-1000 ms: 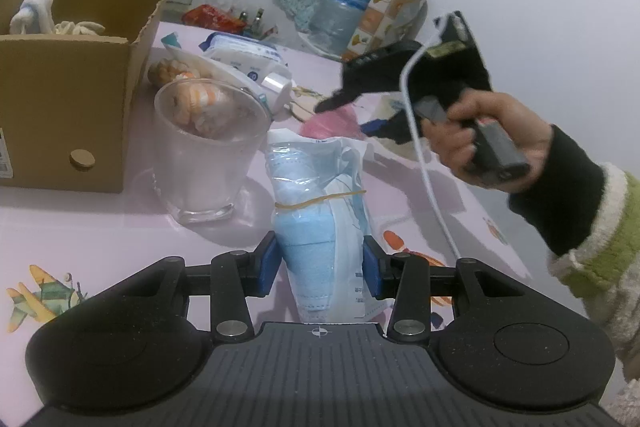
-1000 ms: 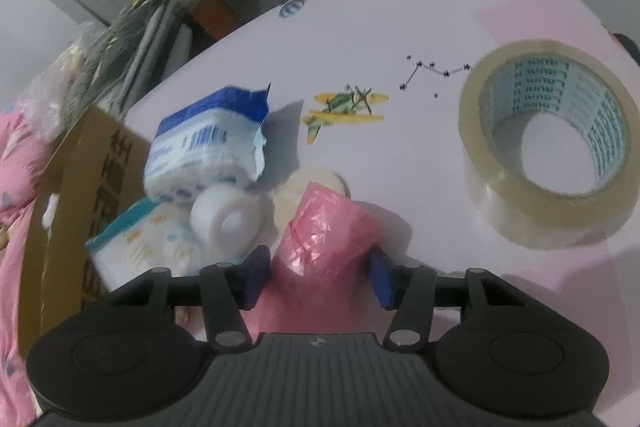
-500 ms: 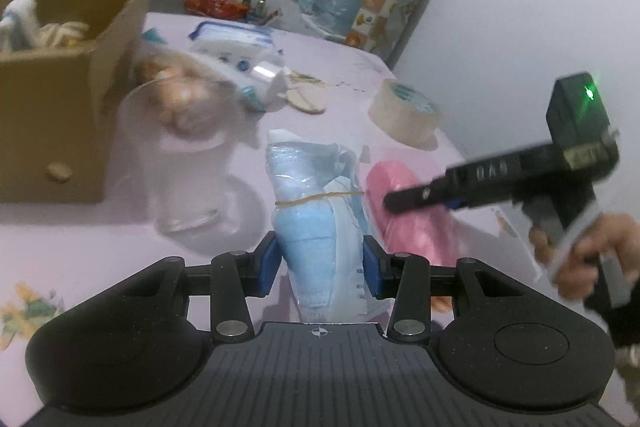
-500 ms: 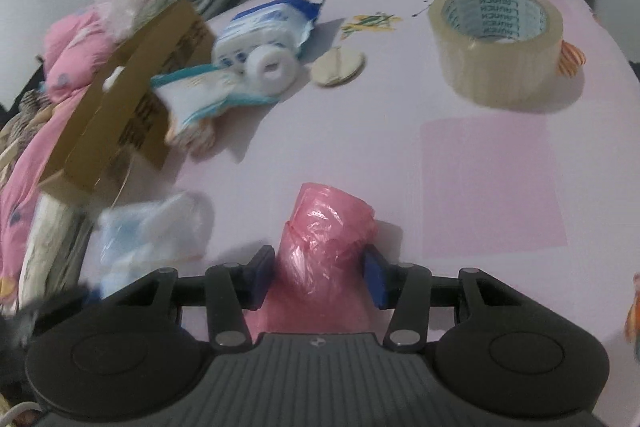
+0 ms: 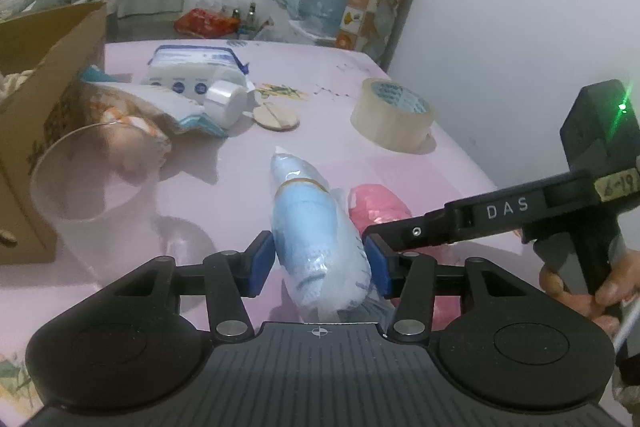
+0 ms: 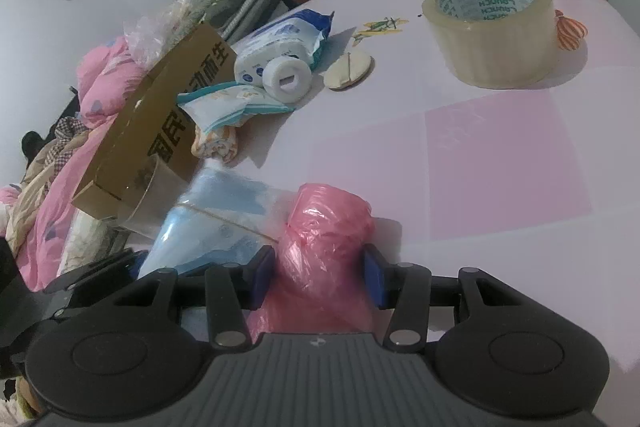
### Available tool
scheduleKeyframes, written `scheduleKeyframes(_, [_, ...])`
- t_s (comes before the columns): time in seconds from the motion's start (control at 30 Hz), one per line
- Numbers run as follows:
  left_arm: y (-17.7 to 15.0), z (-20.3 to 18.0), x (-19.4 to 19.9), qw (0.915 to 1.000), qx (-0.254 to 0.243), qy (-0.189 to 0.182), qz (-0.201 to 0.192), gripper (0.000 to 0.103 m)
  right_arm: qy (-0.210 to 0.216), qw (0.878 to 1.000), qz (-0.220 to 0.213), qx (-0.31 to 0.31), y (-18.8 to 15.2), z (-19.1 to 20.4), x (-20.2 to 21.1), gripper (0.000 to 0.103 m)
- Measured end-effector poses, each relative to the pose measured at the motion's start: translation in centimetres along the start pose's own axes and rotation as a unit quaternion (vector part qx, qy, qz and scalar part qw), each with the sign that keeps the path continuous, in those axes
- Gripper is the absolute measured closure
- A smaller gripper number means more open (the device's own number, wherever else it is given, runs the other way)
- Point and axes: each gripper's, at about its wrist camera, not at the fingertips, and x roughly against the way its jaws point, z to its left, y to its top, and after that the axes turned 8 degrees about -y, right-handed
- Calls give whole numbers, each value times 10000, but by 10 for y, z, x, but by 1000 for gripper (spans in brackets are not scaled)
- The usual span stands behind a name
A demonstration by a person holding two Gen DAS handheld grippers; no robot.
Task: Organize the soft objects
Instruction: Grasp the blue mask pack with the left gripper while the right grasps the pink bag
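Observation:
A light blue pack of soft cloths (image 5: 316,223) bound with a rubber band lies tilted on the pink table between the pads of my left gripper (image 5: 318,263). Its jaws are opening, and a gap shows at the left pad. Right beside it sits a crumpled pink plastic bag (image 6: 324,239), and my right gripper (image 6: 318,271) is shut on that bag. The blue pack (image 6: 216,223) touches the bag's left side. In the left wrist view the right gripper's finger (image 5: 416,231) reaches over the pink bag (image 5: 376,207), held by a person's hand (image 5: 580,287).
A clear glass cup (image 5: 88,187) and an open cardboard box (image 5: 52,67) stand to the left. Behind lie a printed tissue pack (image 5: 132,115), a wipes pack (image 5: 192,71), a small white roll (image 5: 226,103) and a wooden disc (image 5: 276,115). A big tape roll (image 5: 392,115) sits far right.
My right gripper carried the pink bag from the far clutter down beside the blue pack. The left gripper shifted right of the cup, its jaws widened, and the blue pack tipped over.

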Motion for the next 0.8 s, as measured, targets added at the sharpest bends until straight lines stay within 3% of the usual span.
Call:
scheduleKeyframes(0.13, [4, -5, -10, 9999, -84, 59, 107, 54, 100, 9998, -156, 45, -4, -1, -1, 46])
scheduleKeyframes(0.3, [6, -6, -9, 9999, 21, 61, 102, 57, 387, 9984, -164, -365, -7, -11, 0, 48])
scheduleKeyframes(0.67, [15, -17, 22, 9992, 24, -140, -371, 59, 532, 9965, -580, -271, -6, 9, 31, 51])
scheduleKeyframes(0.8, [14, -17, 24, 9990, -70, -86, -435, 59, 461, 9972, -529, -266, -7, 12, 24, 51])
